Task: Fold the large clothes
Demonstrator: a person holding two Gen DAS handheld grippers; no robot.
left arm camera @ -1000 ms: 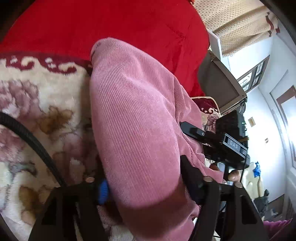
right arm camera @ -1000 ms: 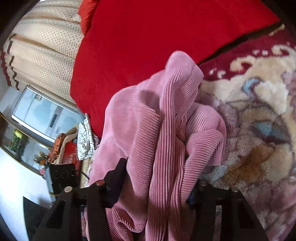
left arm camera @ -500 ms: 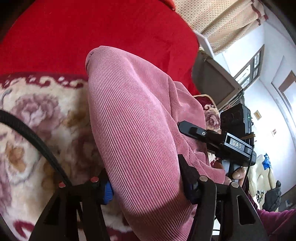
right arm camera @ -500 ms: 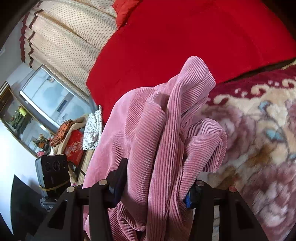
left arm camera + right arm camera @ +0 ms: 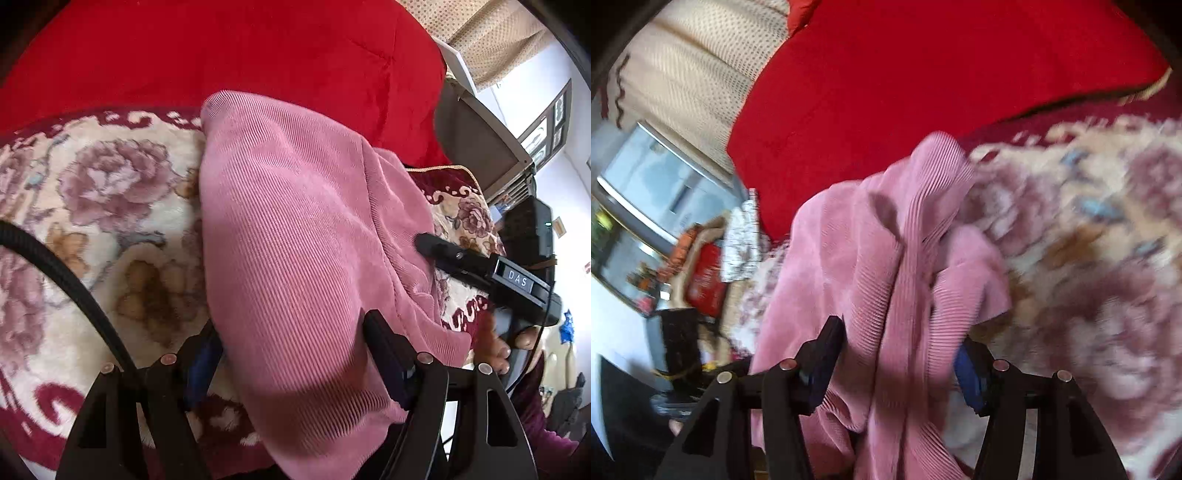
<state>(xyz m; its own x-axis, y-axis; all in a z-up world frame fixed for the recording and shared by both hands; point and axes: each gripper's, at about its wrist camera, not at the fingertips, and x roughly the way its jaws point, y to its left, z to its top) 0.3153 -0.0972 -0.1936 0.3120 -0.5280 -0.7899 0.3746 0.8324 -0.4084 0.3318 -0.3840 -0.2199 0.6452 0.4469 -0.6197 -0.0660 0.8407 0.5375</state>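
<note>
A pink corduroy garment (image 5: 295,240) lies draped over the floral blanket (image 5: 92,221) in the left wrist view. My left gripper (image 5: 291,350) is shut on a thick fold of it, the cloth bulging between the two fingers. My right gripper (image 5: 901,354) is shut on a bunched part of the same garment (image 5: 886,266), which hangs in folds ahead of it. The right gripper (image 5: 476,266) also shows in the left wrist view, to the right, with its tip at the garment's edge.
A red quilt (image 5: 221,55) lies behind the garment. The floral blanket (image 5: 1089,240) spreads to the right in the right wrist view. A cabinet with glass doors (image 5: 646,206) and beige curtains (image 5: 694,74) stand at the left. A black cable (image 5: 74,288) crosses the blanket.
Both grippers have lowered toward the blanket with the garment in them. The right wrist view is blurred from the motion. The garment now rests lower and flatter.
</note>
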